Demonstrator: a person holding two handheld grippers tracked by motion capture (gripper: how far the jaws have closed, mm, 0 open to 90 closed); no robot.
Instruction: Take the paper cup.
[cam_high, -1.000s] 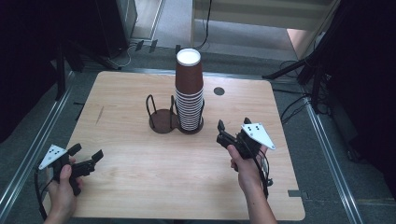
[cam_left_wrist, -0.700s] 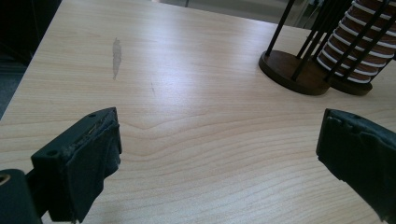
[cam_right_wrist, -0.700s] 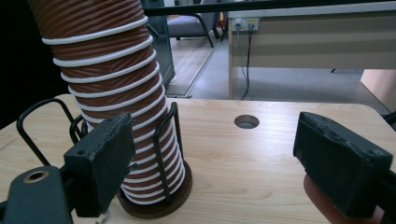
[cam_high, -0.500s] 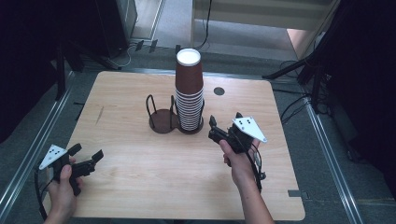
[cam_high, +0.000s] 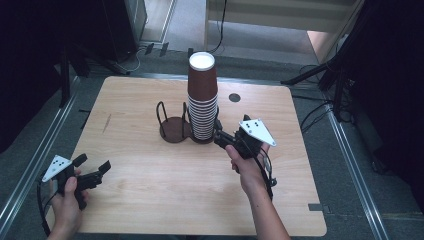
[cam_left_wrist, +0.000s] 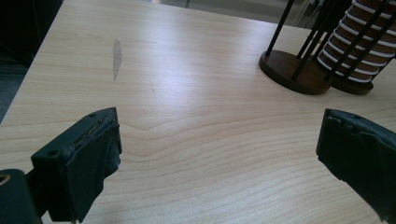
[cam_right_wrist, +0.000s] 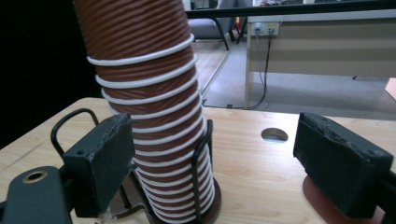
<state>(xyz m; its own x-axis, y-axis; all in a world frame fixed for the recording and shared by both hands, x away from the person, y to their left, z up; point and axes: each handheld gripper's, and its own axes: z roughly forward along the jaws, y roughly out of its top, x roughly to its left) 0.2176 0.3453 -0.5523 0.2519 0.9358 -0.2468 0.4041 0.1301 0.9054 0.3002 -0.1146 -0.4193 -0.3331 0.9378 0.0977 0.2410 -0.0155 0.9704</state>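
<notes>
- The stack of brown paper cups (cam_high: 202, 97) stands upright in the right ring of a dark wire holder (cam_high: 175, 122), a little behind the middle of the wooden surface (cam_high: 150, 200).
- The cups have white rims, and the top cup shows its white inside from above.
- The left ring of the holder has no cup in it; its round dark base lies bare on the surface.
- The right tongs (cam_high: 222, 137) are close to the foot of the stack, on its right side, and they point toward it.
- In the right gripper view the stack (cam_right_wrist: 149, 107) rises between the two black pads, nearer to the left pad (cam_right_wrist: 100, 163); the right pad stands well apart from it.
- The right tongs are released: I see a gap between the pads and the cups, and nothing is grasped.
- I cannot tell if the left pad touches the wire of the holder (cam_right_wrist: 198, 158).
- The left tongs (cam_high: 92, 175) are near the front left corner of the surface, well apart from the cups.
- In the left gripper view the pads (cam_left_wrist: 88, 158) stand wide, released, with only bare wood between them; the holder (cam_left_wrist: 296, 70) and the cups (cam_left_wrist: 362, 42) are far at the upper right.
- A small round hole (cam_high: 234, 97) is in the surface, to the right behind the stack.
</notes>
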